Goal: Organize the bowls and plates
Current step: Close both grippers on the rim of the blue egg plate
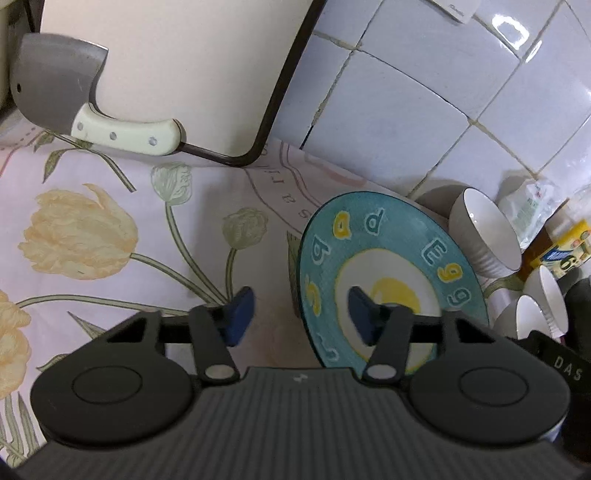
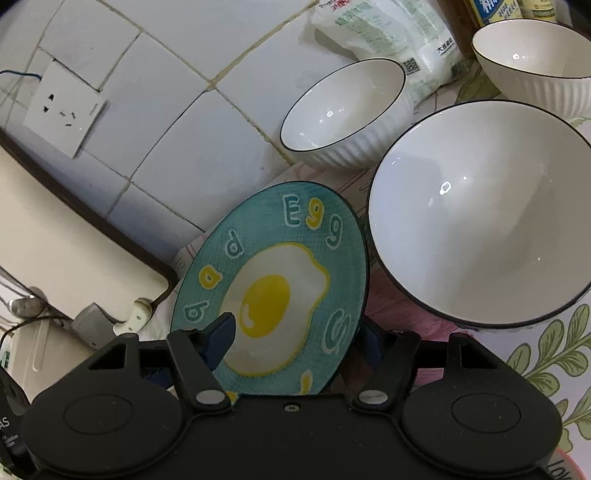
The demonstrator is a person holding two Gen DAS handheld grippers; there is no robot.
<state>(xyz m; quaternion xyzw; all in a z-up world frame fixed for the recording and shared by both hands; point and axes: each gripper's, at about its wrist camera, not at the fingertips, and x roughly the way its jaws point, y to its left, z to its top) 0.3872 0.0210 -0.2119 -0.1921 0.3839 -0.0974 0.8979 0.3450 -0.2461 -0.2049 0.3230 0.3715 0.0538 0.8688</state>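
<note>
The right gripper [image 2: 291,339] has its jaws clamped on the near edge of a teal plate [image 2: 273,280], one blue pad on the plate's face and the other behind the rim. The plate, painted with a fried egg and scattered letters, is held tilted up on edge above the surface [image 2: 554,350], which is covered in a flowered cloth.

The left gripper [image 1: 299,314] has its jaws apart and grips nothing. Its left pad is over the cloth [image 1: 110,229], and its right pad shows in front of the plate's [image 1: 388,266] egg picture; whether it touches the plate cannot be told.

Just right of the plate is a large white bowl [image 2: 484,221] with a dark rim, empty, tilted toward the camera. Beyond it are two smaller ribbed white bowls, one at middle distance [image 2: 347,114] near the wall, the other far right [image 2: 535,62].

Behind these a white plastic bag [image 2: 391,33] leans on the tiled wall [image 2: 177,122]. A wall socket [image 2: 64,109] is on the tiles at far left.

To the far left a pale cutting board [image 1: 177,66] leans on the wall, with a cleaver [image 1: 70,92] with a white handle against it.
</note>
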